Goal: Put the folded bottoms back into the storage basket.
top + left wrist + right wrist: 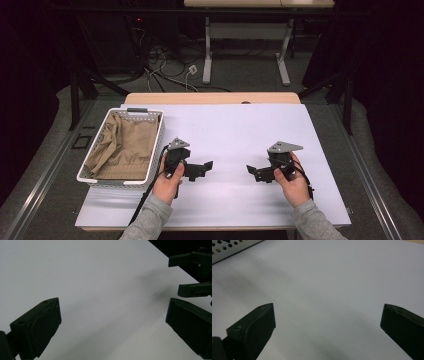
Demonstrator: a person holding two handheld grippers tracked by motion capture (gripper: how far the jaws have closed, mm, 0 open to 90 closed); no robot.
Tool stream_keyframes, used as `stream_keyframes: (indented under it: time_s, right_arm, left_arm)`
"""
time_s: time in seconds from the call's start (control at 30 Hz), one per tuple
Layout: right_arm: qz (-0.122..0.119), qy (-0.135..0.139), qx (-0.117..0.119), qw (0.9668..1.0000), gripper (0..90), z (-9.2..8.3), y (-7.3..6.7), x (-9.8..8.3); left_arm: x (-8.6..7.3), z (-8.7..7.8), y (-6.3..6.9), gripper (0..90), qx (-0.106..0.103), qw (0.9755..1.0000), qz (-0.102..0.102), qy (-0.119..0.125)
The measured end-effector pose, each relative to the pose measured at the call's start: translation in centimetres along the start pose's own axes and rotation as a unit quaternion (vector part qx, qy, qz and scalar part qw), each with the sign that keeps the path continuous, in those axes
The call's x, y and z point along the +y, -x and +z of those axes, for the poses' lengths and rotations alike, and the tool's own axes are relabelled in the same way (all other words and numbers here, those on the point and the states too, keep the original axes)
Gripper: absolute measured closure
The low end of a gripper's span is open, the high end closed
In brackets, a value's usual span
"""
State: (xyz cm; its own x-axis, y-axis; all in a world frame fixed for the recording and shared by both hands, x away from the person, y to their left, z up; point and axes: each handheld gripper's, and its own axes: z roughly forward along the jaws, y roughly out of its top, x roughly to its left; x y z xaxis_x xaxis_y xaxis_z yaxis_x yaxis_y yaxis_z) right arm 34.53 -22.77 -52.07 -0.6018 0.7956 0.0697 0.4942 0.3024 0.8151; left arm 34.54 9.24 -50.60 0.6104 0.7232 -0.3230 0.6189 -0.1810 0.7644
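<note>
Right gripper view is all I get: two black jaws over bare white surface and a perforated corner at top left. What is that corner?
Observer: It belongs to a white perforated basket at the table's left side, seen in the high view.
Operator: Anything in it?
Observer: Yes, a tan cloth lies crumpled inside the basket.
Operator: Where is the other gripper?
Observer: The left gripper is just right of the basket, jaws apart with nothing between them, pointing toward the right gripper.
Operator: Are the two touching?
Observer: No, bare white table separates them.
</note>
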Motion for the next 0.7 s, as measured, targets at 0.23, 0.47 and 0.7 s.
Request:
stream_keyframes:
  time_s: [0.23, 0.47, 0.7]
  right_arm:
    - [-0.006, 0.001, 0.004, 1.0000, 0.0, 0.2, -0.2, -0.3]
    - [-0.016, -0.001, 0.010, 0.9998, 0.0, 0.6, -0.7, -0.7]
    - [-0.013, -0.006, 0.012, 0.9998, 0.0, 1.0, -0.7, -1.1]
  left_arm:
    - [-0.9, 0.9, 0.8, 0.0, -0.006, 0.9999, 0.013, -0.001]
    - [-2.1, 1.6, 0.9, 0.1, -0.019, 0.9997, 0.014, 0.005]
    - [-3.4, 2.5, 0.9, 0.3, -0.010, 0.9996, 0.028, -0.003]
